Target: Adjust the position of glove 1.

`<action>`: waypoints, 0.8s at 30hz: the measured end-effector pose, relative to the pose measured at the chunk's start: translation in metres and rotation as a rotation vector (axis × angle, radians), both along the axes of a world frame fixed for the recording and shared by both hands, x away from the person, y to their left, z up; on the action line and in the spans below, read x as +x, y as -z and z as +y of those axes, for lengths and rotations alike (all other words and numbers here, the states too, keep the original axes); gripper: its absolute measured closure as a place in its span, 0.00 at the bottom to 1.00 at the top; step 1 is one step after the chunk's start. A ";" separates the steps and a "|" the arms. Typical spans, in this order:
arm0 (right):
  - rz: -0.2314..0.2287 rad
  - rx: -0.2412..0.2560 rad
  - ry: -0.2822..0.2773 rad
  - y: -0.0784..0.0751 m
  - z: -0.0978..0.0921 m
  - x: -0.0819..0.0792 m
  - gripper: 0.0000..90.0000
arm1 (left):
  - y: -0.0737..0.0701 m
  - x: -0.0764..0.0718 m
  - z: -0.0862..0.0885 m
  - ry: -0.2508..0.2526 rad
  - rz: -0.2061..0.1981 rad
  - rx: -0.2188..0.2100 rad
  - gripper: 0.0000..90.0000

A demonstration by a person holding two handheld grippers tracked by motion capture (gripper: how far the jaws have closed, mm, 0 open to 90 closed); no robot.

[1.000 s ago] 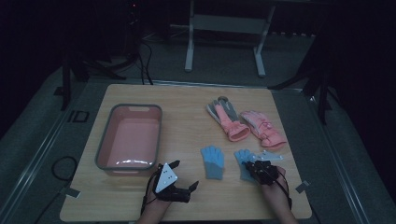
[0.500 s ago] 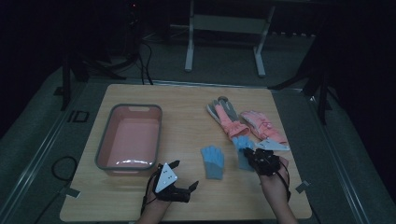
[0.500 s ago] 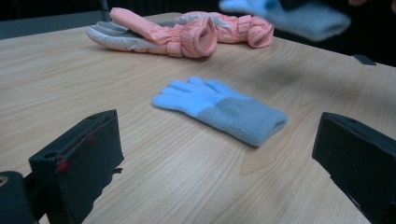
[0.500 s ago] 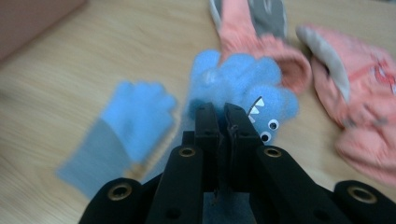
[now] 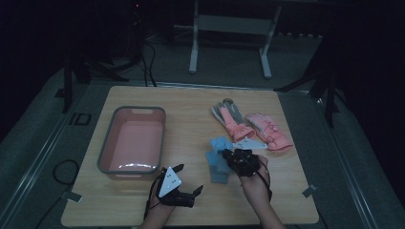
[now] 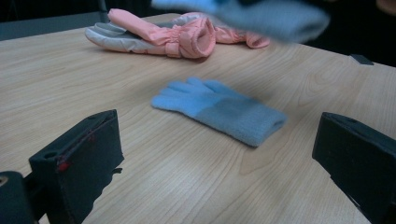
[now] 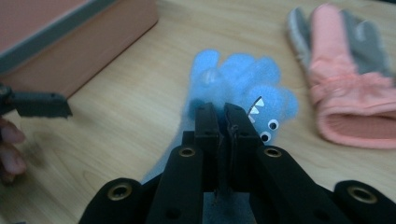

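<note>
**Right tool lifts one blue glove over its mate**

The right tool [image 5: 241,160] has its jaws pressed together on the cuff of a blue glove [image 7: 243,81], pinching the knit between them. In the right gripper view that glove hangs forward from the jaws, its fingers spread towards the far side, with small googly eyes and white teeth sewn near one edge. In the high view it sits right of centre on the desk [image 5: 191,105], near the front edge, partly over the second blue glove [image 5: 217,167], which lies flat on the wood. The left gripper view shows that second glove resting alone on the desk, fingers pointing left, with the held glove blurred above it at the top of the frame.

The left tool [image 5: 186,188] rests low at the near edge of the desk, jaws spread wide with nothing between them.

A pink bin [image 5: 133,143] with a grey rim stands on the left half of the desk. Two pink-and-grey winter gloves [image 5: 248,126] lie side by side at the far right, just beyond the blue pair.
</note>
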State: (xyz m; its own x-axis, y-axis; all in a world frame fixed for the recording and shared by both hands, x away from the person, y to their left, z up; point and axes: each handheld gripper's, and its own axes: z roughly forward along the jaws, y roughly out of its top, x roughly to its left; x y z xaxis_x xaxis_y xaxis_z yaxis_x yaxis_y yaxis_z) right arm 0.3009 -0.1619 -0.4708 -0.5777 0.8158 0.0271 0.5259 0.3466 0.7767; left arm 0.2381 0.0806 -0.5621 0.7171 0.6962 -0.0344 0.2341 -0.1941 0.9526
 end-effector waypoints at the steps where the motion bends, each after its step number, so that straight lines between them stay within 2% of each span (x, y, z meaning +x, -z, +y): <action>1: 0.014 -0.005 -0.005 0.005 0.003 0.000 0.95 | 0.000 0.000 0.000 0.000 0.002 -0.001 0.02; 6: 0.052 -0.022 -0.008 0.021 0.008 0.002 0.95 | 0.000 0.000 0.000 0.001 0.001 0.001 0.02; 24: 0.131 -0.046 -0.004 0.056 0.012 0.009 0.94 | 0.000 0.000 0.000 0.004 0.003 -0.001 0.02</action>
